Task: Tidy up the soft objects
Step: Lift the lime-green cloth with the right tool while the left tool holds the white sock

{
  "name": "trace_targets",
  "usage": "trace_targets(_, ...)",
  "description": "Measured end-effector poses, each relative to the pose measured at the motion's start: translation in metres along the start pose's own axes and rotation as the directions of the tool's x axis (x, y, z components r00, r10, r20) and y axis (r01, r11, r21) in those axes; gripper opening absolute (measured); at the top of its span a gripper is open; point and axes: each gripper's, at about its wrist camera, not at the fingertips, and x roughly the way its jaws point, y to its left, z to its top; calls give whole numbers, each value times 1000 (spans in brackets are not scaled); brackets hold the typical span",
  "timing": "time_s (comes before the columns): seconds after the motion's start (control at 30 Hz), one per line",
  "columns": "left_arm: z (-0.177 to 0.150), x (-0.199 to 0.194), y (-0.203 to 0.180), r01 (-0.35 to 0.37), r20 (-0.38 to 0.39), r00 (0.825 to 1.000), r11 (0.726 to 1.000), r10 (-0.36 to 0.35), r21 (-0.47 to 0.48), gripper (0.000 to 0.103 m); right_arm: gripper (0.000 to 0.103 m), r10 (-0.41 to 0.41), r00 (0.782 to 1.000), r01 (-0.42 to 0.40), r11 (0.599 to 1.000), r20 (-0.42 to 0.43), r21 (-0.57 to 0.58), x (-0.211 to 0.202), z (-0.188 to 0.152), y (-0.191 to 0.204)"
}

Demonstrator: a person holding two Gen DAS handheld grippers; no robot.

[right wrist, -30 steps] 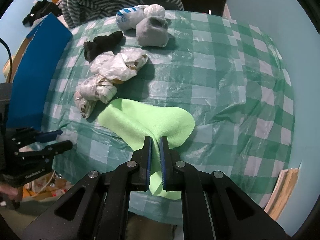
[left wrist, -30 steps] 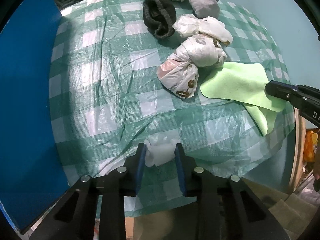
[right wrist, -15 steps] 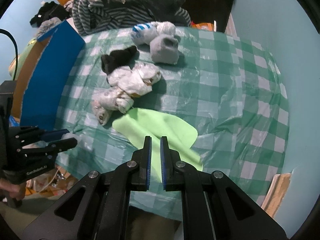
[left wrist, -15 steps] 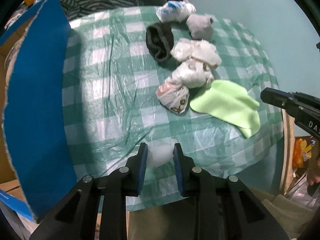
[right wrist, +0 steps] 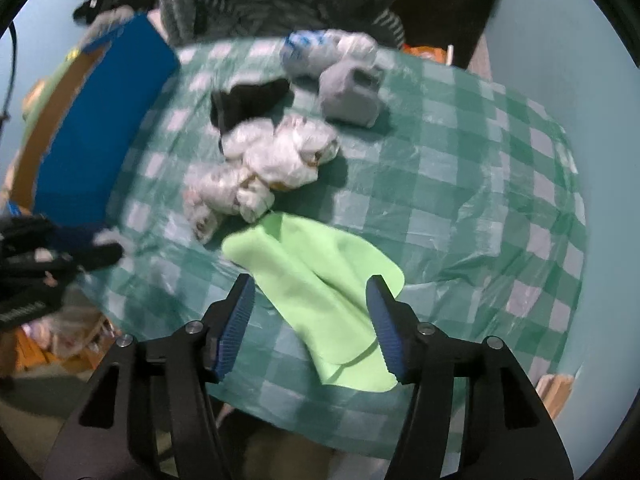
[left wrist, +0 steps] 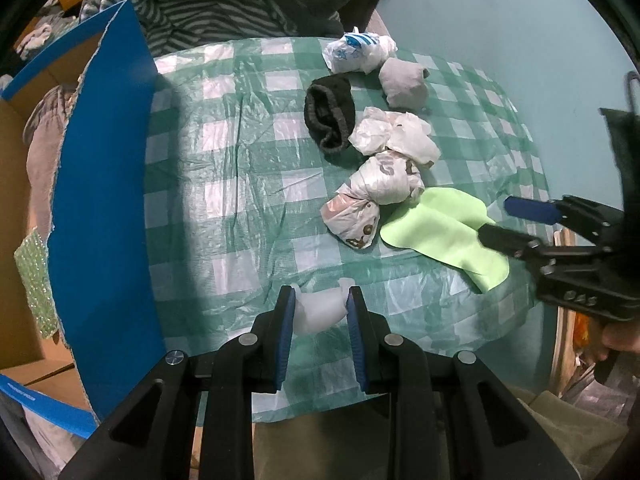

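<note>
My left gripper [left wrist: 320, 304] is shut on a small white plastic wad [left wrist: 318, 312] at the near edge of the green checked table [left wrist: 240, 184]. My right gripper [right wrist: 310, 292] is open and empty, hovering above a light green cloth [right wrist: 316, 276] that lies flat at the table's front; the cloth also shows in the left wrist view [left wrist: 444, 228]. Behind it lie knotted white plastic bags [left wrist: 376, 184], a black sock [left wrist: 330, 116], a grey sock ball [left wrist: 402, 82] and a white and blue bag [left wrist: 358, 52].
A blue cardboard box [left wrist: 100, 208] stands at the table's left side, its flap upright. Striped and dark clothes [left wrist: 224, 4] are heaped behind the table. A pale blue wall [right wrist: 560, 60] runs along the right.
My right gripper has let go of the green cloth, opened and drawn back. My left gripper has pulled back and up with the white wad still in it.
</note>
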Motion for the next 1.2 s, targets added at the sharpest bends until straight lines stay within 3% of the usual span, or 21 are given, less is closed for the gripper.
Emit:
trace_targets(0.37, 0, -3, 1, -6, 17, 1000, 999, 7, -35, 26, 56, -59, 994, 48, 992, -90, -114, 47, 0, 8)
trace_targets(0.43, 0, -4, 1, -6, 19, 1000, 999, 7, -41, 26, 40, -49, 993, 37, 993, -111, -109, 53, -3, 8)
trace_targets(0.53, 0, -5, 2, -9, 21, 1000, 999, 10, -46, 26, 25, -43, 994, 32, 994, -102, -105, 53, -7, 8)
trace_targets(0.57, 0, -6, 2, -10, 22, 1000, 999, 11, -46, 26, 11, -33, 994, 23, 995, -101, -98, 53, -8, 7)
trace_targets(0.6, 0, -6, 1, -11, 22, 1000, 999, 12, -45, 26, 8, -14, 995, 5, 997, -104, -83, 53, -8, 6)
trace_targets(1.2, 10, -25, -2, -16, 50, 999, 1000, 17, -20, 26, 7, 71, 996, -72, 997, 59, 12, -23, 3, -5)
